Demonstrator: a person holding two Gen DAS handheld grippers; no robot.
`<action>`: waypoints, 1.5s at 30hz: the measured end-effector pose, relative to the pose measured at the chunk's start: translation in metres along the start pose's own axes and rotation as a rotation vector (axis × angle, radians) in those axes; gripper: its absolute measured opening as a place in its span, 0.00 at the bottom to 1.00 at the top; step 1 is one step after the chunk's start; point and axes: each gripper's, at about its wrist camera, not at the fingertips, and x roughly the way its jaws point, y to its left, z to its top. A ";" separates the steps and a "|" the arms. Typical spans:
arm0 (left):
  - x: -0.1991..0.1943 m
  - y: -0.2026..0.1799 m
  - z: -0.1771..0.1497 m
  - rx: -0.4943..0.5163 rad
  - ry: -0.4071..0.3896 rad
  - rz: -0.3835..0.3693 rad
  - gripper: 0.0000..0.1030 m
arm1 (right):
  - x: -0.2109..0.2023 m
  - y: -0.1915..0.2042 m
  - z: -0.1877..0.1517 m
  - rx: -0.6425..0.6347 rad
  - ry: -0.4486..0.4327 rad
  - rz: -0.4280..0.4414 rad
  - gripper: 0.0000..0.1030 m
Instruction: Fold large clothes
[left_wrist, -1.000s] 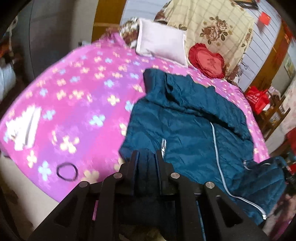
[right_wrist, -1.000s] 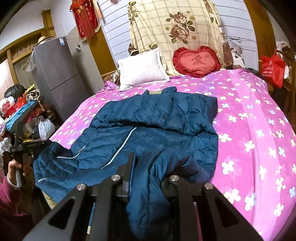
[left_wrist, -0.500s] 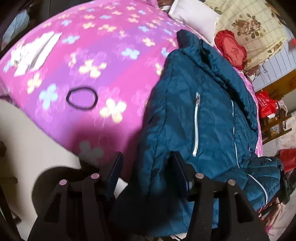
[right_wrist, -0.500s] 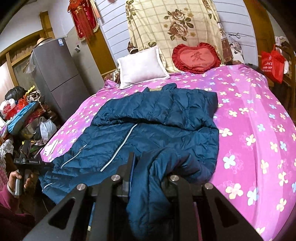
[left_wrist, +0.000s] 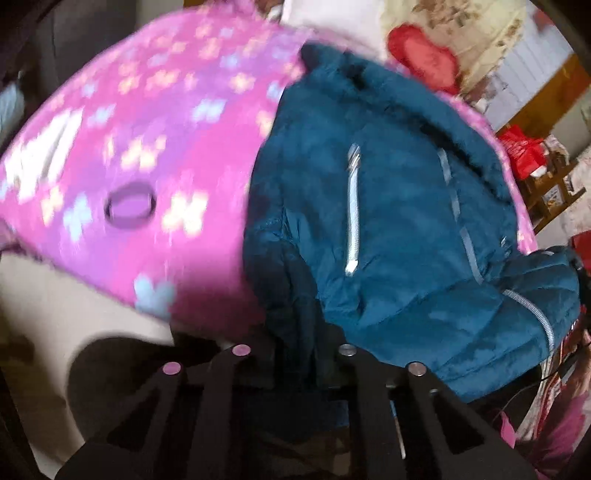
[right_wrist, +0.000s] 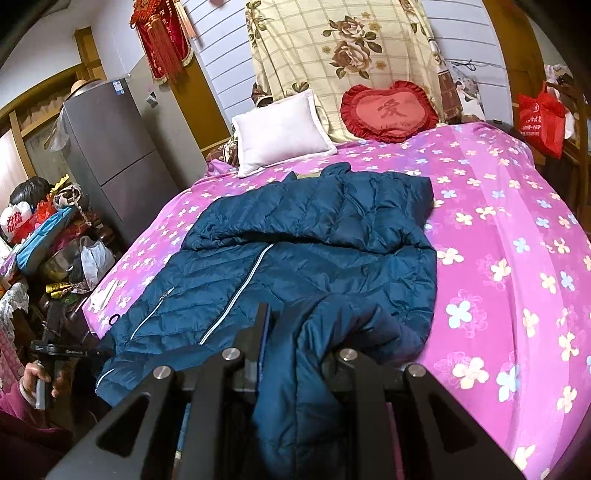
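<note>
Both the left gripper and right gripper clamp the teal quilted puffer jacket's hem; the left's jaws have just been closing, so the slippery fabric could slide free.

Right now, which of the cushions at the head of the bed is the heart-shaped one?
The red cushion with the ruffled edge, leaning against the floral yellow bedding. The other, the white pillow to its left, is plain and rectangular.
</note>
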 end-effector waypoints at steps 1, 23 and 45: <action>-0.008 -0.002 0.007 0.007 -0.029 -0.003 0.00 | 0.000 0.000 0.001 0.001 -0.001 -0.002 0.18; 0.029 -0.080 0.278 -0.050 -0.434 0.127 0.00 | 0.097 -0.069 0.152 0.078 -0.077 -0.221 0.18; 0.080 -0.075 0.277 0.044 -0.419 0.032 0.30 | 0.247 -0.163 0.196 0.328 -0.026 -0.265 0.60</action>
